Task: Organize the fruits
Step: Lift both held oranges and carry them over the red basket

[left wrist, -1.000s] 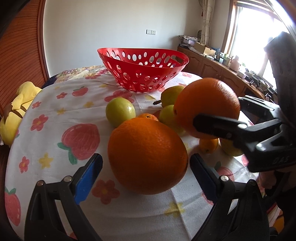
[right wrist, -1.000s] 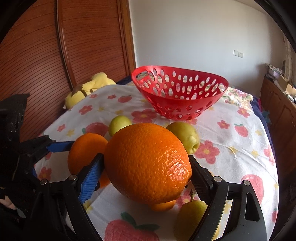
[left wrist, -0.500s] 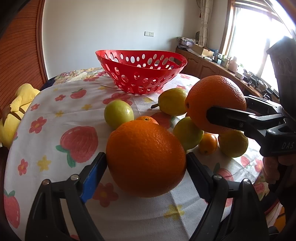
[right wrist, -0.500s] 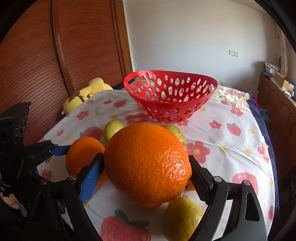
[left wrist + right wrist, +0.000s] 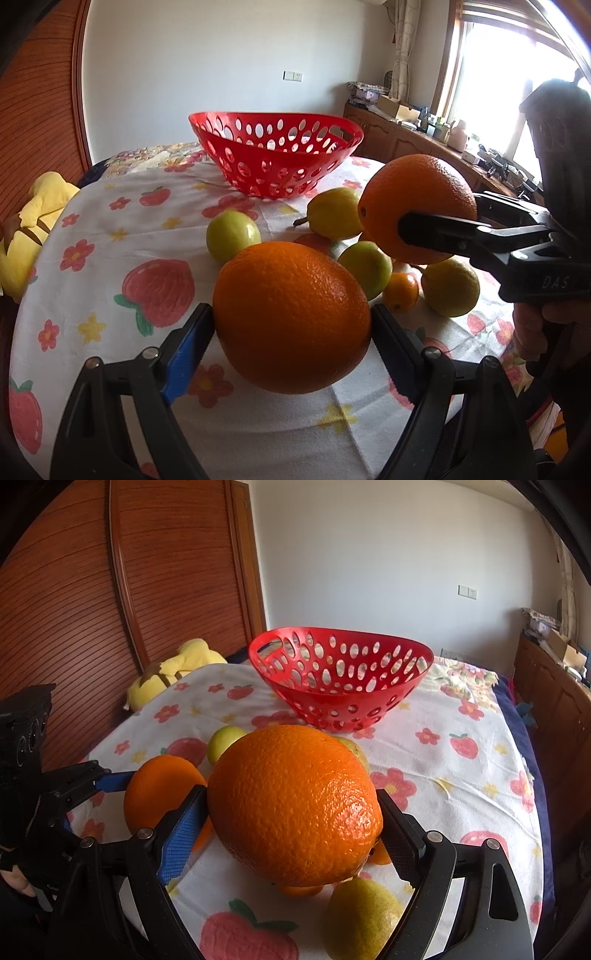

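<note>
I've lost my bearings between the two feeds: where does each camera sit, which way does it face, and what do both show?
Left wrist: on the left gripper, facing the red basket; its fingers clamp an orange; the right gripper and a hand show at right.
Right wrist: on the right gripper, facing the same basket; it clamps another orange; the left gripper shows at left.
Shared: basket, both oranges, floral tablecloth, yellow plush toy.

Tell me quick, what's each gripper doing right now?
Left gripper: shut on an orange.
Right gripper: shut on another orange.
</note>
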Motion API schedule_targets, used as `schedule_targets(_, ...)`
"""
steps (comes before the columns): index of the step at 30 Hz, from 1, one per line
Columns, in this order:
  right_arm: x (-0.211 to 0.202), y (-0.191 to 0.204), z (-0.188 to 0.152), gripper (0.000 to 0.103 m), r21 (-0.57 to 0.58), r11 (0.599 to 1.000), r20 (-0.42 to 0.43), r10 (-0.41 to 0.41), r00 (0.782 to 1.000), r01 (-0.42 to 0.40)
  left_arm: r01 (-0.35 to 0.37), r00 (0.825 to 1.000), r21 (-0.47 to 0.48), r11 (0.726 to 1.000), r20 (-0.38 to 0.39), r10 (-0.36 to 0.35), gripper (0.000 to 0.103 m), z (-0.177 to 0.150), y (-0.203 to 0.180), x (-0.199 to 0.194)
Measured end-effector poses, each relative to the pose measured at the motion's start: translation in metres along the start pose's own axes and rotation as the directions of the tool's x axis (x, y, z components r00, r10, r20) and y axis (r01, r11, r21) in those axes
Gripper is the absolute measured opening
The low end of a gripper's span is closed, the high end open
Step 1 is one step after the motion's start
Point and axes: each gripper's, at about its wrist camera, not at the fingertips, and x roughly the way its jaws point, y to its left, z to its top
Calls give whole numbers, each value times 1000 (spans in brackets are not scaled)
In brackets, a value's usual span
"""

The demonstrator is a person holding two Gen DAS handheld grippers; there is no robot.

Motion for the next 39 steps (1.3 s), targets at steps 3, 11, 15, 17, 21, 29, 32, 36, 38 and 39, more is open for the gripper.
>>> schedule_targets(3, -4, 0, 2, 90, 1, 1000, 10, 1, 1000, -1, 6, 1000, 0, 1000, 17, -6, 84, 5, 0, -6)
schedule_targets(11, -14, -4, 16, 90, -10, 1000, 36, -2, 999, 3, 11, 997, 10, 1000, 75, -12, 84, 28, 6, -24)
schedule_targets(15, -15, -6, 28, 90, -31, 1000, 54, -2, 999, 4, 16, 994, 23, 1000, 104, -18, 84, 43, 11, -30)
schedule_targets(17, -15, -8, 34, 90, -35, 999, 61, 0, 998, 2, 20, 992, 28, 999, 121, -23, 84, 51, 14, -31)
schedule_targets(21, -12, -14, 46, 90, -36, 999, 74, 13, 997, -10, 24, 989, 36, 999, 146, -29, 84, 67, 18, -35)
schedule_targets(29, 4, -28, 77, 90, -44, 999, 75, 21, 997, -17, 11, 987, 58, 998, 160, -20, 84, 103, 26, -30)
schedule_targets(32, 12, -33, 88, 90, -47, 999, 71, 25, 997, -22, 4, 988, 58, 998, 157, -13, 84, 116, 30, -24)
schedule_targets(36, 27, -40, 102, 90, -52, 998, 52, 27, 998, -24, 0, 989, 59, 998, 146, -8, 84, 132, 35, -14)
schedule_targets(38, 35, -44, 109, 90, -56, 998, 40, 26, 999, -24, -2, 990, 63, 998, 138, -7, 84, 139, 37, -7)
schedule_targets(39, 40, -45, 112, 90, -59, 998, 32, 25, 999, -23, -4, 991, 66, 998, 134, -5, 84, 143, 38, -3)
